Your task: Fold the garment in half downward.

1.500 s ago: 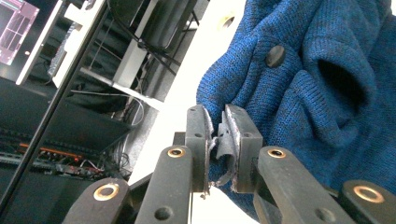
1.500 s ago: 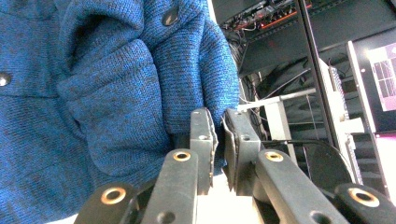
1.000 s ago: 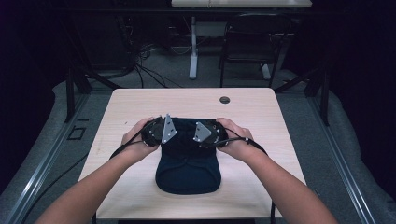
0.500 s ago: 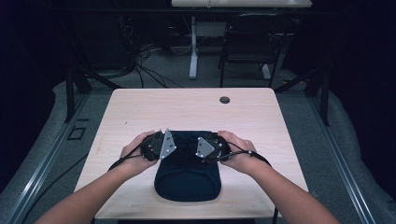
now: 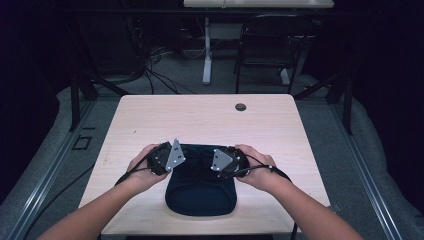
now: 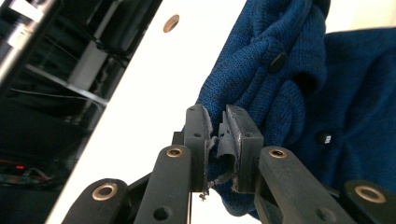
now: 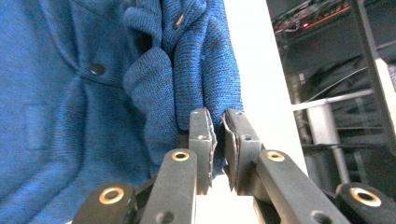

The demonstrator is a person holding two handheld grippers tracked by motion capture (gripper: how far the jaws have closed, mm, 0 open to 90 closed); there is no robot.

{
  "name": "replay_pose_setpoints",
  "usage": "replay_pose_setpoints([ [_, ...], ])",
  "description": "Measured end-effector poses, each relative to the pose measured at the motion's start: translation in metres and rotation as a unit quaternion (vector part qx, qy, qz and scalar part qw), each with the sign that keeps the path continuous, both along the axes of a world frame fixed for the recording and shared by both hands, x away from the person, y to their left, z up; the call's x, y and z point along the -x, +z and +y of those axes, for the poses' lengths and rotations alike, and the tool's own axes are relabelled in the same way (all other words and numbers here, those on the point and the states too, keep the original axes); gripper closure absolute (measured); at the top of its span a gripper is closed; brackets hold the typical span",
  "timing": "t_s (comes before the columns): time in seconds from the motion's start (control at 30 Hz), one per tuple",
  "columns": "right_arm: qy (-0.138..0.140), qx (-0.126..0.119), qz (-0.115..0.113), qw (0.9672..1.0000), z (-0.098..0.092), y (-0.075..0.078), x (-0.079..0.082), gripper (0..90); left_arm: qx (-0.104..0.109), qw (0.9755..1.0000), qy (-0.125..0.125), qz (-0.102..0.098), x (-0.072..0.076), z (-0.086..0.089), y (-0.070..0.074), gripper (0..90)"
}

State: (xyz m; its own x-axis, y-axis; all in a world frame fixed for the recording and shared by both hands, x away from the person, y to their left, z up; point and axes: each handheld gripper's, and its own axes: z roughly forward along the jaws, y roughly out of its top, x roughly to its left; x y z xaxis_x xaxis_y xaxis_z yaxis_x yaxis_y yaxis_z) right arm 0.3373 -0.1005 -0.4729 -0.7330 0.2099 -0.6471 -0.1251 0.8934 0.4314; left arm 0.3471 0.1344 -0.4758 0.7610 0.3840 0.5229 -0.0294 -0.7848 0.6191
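On the near half of the pale wooden table (image 5: 150,120), your dark blue knitted garment with small black buttons (image 5: 200,192) lies in a folded bundle, its rounded lower edge close to your side of the tabletop. You hold one gripper at each of its upper corners. Your left gripper (image 6: 219,135) has its jaws closed tight on a bunched fold of the knit at the garment's left edge; in the left gripper view the fabric is squeezed between the two black pads and rises in thick folds beyond them, with a button (image 6: 279,60) showing in the folds. Your right gripper (image 7: 217,135) is likewise clamped on the right edge, where a thin lip of the knit sits pinched between the pads. From above, both grippers sit just over the garment's top edge, near each other, grey plates facing up. A small round dark grommet (image 5: 240,107) sits in the table's far side, well apart from the garment.
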Motion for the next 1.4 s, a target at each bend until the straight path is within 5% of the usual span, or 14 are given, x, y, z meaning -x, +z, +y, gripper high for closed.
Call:
replay_pose_setpoints([
  [0.2, -0.012, -0.022, 0.061, 0.9978, -0.001, 0.004, -0.001, 81.7, 0.021, 0.9986, -0.001, 0.049, 0.0, 0.005, -0.001, 79.4],
  [0.37, -0.016, -0.016, 0.09, 0.9957, -0.001, 0.004, 0.0, 81.5, 0.036, 0.9953, -0.002, 0.09, 0.001, 0.008, -0.001, 78.7],
  [0.77, -0.02, -0.038, 0.122, 0.9916, -0.006, 0.001, 0.006, 81.6, 0.049, 0.9921, -0.003, 0.115, 0.005, 0.011, -0.002, 77.6],
  [1.03, -0.02, -0.046, 0.143, 0.9884, -0.007, 0.004, 0.007, 81.5, 0.063, 0.9878, 0.0, 0.143, 0.007, 0.014, -0.002, 76.9],
  [1.17, -0.023, -0.061, 0.17, 0.9833, -0.008, 0.002, 0.008, 81.8, 0.065, 0.9859, -0.002, 0.154, 0.01, 0.016, -0.003, 76.0],
  [1.4, -0.023, -0.051, 0.183, 0.9816, -0.009, -0.004, 0.012, 82.0, 0.058, 0.9842, -0.009, 0.167, 0.016, 0.013, -0.008, 74.6],
])
